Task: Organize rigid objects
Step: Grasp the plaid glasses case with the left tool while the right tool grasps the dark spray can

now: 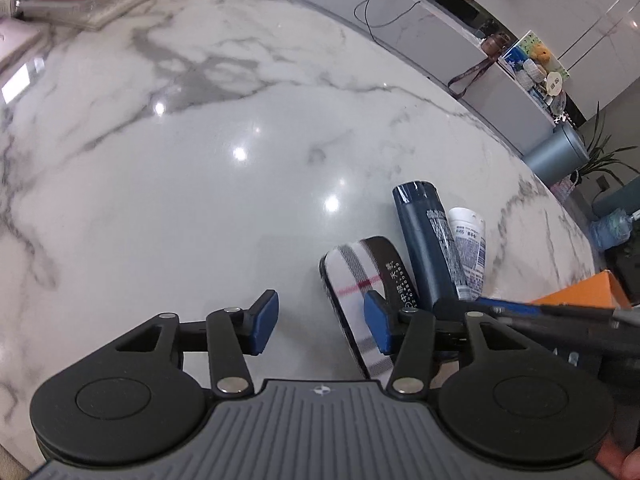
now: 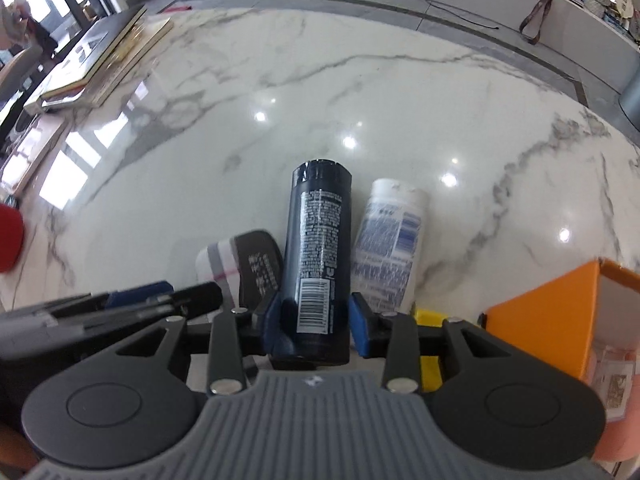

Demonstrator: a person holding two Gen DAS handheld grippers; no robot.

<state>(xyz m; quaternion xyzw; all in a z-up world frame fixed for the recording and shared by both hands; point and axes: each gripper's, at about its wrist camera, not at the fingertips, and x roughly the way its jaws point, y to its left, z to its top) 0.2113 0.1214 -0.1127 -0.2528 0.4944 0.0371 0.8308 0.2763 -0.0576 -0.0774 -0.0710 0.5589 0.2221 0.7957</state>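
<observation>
The left gripper (image 1: 320, 322) and the right gripper (image 2: 312, 322) are built alike. Each has a grey ribbed body with a small white emblem at its front edge, flanked by two round black discs with a raised circle in the middle. Flat black link bars run forward from silver rivets to black finger blocks. The fingers (image 1: 264, 322) carry blue pads on their inner faces. Triangular cut-outs pierce the outer arms.
</observation>
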